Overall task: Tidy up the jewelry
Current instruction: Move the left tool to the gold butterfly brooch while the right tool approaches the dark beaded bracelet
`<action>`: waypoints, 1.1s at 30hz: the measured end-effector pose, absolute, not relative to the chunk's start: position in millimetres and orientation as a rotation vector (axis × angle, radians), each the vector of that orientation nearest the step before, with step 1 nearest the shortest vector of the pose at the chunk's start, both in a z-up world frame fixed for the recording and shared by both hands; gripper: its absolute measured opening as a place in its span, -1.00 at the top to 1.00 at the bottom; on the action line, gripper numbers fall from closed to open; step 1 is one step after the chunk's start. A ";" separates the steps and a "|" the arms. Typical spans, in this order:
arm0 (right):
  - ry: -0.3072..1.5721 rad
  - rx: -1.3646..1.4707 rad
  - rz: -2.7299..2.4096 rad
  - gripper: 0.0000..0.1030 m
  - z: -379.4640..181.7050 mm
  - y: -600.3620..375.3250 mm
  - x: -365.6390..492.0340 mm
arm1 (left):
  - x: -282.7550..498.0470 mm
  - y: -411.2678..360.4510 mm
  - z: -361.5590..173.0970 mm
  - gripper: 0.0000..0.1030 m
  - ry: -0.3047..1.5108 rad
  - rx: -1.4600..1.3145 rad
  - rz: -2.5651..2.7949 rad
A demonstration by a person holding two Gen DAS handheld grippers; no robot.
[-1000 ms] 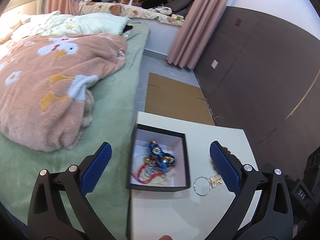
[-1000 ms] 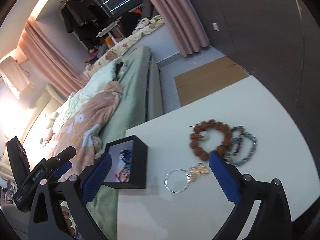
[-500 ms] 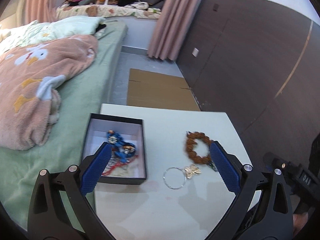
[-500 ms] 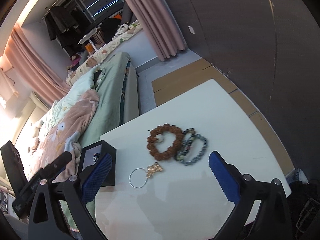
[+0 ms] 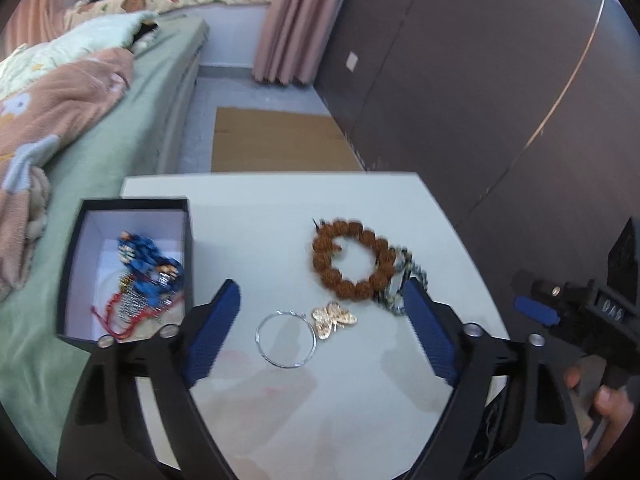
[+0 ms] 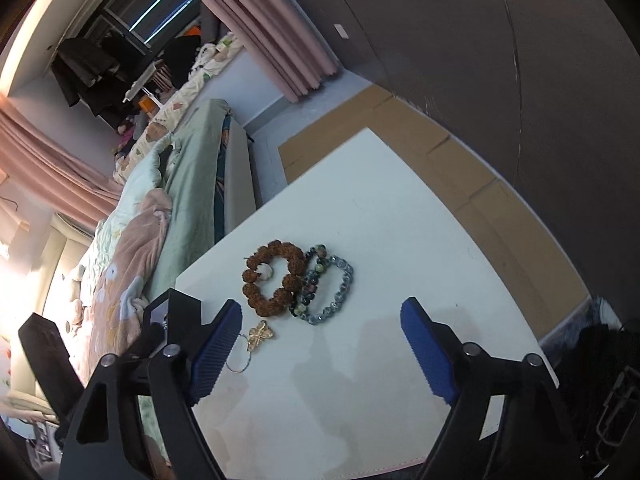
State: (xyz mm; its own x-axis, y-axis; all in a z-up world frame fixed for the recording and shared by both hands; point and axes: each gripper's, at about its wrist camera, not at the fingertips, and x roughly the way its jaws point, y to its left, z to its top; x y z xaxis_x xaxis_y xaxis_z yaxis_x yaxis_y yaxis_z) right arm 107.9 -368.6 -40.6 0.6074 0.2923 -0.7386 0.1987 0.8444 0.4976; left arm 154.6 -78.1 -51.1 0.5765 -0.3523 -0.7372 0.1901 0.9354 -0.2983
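A black jewelry box (image 5: pixel 72 256) with blue and red pieces inside sits at the white table's left edge; its corner shows in the right wrist view (image 6: pixel 182 308). On the table lie a brown bead bracelet (image 5: pixel 348 262) (image 6: pixel 272 278), grey-green bead bracelets (image 5: pixel 404 280) (image 6: pixel 326 284), and a silver ring with a gold butterfly charm (image 5: pixel 334 318) (image 6: pixel 260 334). My left gripper (image 5: pixel 320 336) is open above the ring and charm. My right gripper (image 6: pixel 320 356) is open over the table, just short of the bracelets; it also shows at the right of the left wrist view (image 5: pixel 536 310).
The white table (image 5: pixel 280 208) (image 6: pixel 380 208) stands beside a bed with a green sheet (image 5: pixel 120 152) and a pink blanket (image 5: pixel 52 100). Flat cardboard (image 5: pixel 276 144) lies on the floor beyond. A dark wall panel (image 5: pixel 480 80) runs on the right.
My left gripper has swung right from the box to over the ring and charm. My right gripper has moved closer to the bracelets. Both stay open.
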 end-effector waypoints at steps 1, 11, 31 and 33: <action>0.937 0.587 0.060 -0.53 -42.4 -369.5 109.1 | 156.7 -81.6 -56.0 -0.46 0.921 -0.185 -0.322; 0.969 0.612 0.045 -0.46 -52.3 -386.1 115.0 | 174.0 -105.4 -90.6 -0.17 1.049 -0.165 -0.362; 0.965 0.643 0.050 -0.46 -53.6 -398.0 113.4 | 178.6 -134.8 -117.7 -0.08 1.145 -0.142 -0.344; 0.962 0.649 0.048 -0.46 -53.5 -399.7 112.5 | 180.0 -136.2 -117.7 -0.08 1.142 -0.141 -0.341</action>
